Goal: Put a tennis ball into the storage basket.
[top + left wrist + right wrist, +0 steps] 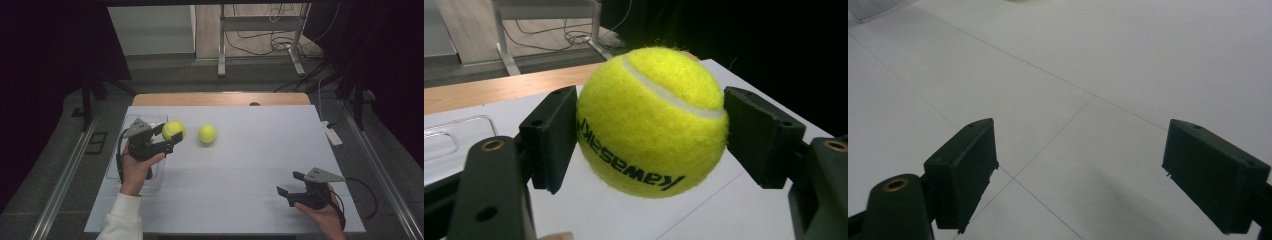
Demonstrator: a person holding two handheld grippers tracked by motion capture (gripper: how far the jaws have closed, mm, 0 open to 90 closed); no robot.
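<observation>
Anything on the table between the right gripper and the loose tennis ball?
No. In the high view the white table top between the right gripper and the loose tennis ball is bare; the right gripper view shows bare surface ahead too.

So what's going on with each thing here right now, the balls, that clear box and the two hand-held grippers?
Left hand-held gripper: shut on a ball, lifted over the tray's edge.
Held tennis ball: clamped between both pads, off the table.
Second tennis ball: lying loose on the table, untouched.
Clear tray: flat on the table, contents cannot be told.
Right hand-held gripper: open, holding nothing, low over the table.
</observation>
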